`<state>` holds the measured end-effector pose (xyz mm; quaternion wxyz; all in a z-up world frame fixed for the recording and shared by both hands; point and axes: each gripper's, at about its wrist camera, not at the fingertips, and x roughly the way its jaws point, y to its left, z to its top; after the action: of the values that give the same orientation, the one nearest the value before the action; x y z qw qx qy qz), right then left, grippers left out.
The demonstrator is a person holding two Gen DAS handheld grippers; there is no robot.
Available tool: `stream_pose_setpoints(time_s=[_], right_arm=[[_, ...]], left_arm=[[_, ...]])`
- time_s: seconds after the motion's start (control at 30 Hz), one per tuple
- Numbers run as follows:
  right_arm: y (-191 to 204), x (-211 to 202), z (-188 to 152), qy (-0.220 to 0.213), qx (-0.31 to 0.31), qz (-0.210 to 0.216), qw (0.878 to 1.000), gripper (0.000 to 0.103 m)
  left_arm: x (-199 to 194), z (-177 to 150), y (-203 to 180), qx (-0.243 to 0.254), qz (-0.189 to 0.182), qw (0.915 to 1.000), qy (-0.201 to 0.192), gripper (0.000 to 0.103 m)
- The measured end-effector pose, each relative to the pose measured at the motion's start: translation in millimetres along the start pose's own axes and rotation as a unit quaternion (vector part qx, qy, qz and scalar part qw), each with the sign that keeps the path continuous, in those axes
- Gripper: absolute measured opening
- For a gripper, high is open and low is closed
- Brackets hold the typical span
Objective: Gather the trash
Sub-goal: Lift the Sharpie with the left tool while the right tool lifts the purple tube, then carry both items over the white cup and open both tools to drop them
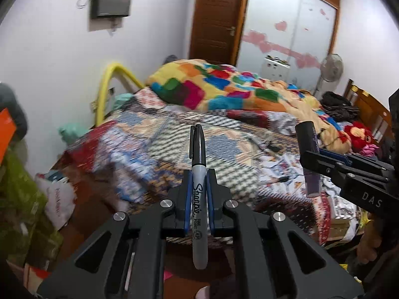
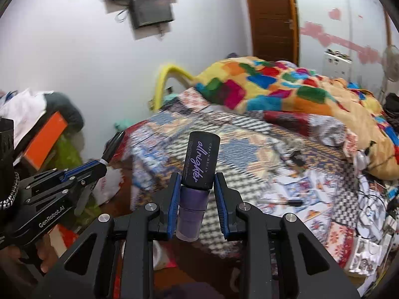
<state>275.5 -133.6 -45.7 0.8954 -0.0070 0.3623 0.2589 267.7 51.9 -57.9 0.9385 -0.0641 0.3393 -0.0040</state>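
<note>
My left gripper [image 1: 198,178] is shut on a black Sharpie marker [image 1: 198,164], held upright above the bed's near corner. It also shows at the left of the right wrist view [image 2: 99,165], with the marker's cap [image 2: 113,144] sticking up. My right gripper [image 2: 197,182] is shut on a purple spray bottle with a black cap [image 2: 199,162], also upright. That gripper shows at the right of the left wrist view [image 1: 311,160], holding the bottle [image 1: 309,154]. A pen [image 2: 281,201] lies on the bedspread.
A bed with a patterned bedspread [image 1: 174,134] and a bright patchwork blanket [image 1: 224,87] fills the middle. A white plastic bag [image 1: 58,201] and green cloth [image 1: 22,199] lie on the floor at left. Cables and papers [image 2: 371,214] clutter the bed's right side.
</note>
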Motion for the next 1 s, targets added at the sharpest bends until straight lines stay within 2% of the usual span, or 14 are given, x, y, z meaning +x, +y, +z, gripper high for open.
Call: stream_pose_setpoints(time_s=[0.23, 0.5, 0.73, 1.0], right_arm=[[59.3, 20.2, -18.7, 0.028, -0.035, 0.041, 0.998, 0.025], [113.9, 55.0, -44.7, 0.080, -0.072, 0.077, 0.991, 0.025], [151.2, 98.8, -72.9, 0.144, -0.099, 0.098, 0.980, 0.025], [176.0, 157.2, -109.4, 0.228, -0.119, 0.111, 0.960, 0.025]], left_arm=[[-27.7, -37.6, 63.6, -0.041, 0.048, 0.9979, 0.013, 0.010], [-27.1, -84.1, 120.6, -0.071, 0.086, 0.9922, 0.055, 0.010], [2.0, -126.8, 161.8, -0.110, 0.087, 0.9834, 0.115, 0.010], [52.1, -173.9, 191.8, -0.150, 0.081, 0.9667, 0.191, 0.010]])
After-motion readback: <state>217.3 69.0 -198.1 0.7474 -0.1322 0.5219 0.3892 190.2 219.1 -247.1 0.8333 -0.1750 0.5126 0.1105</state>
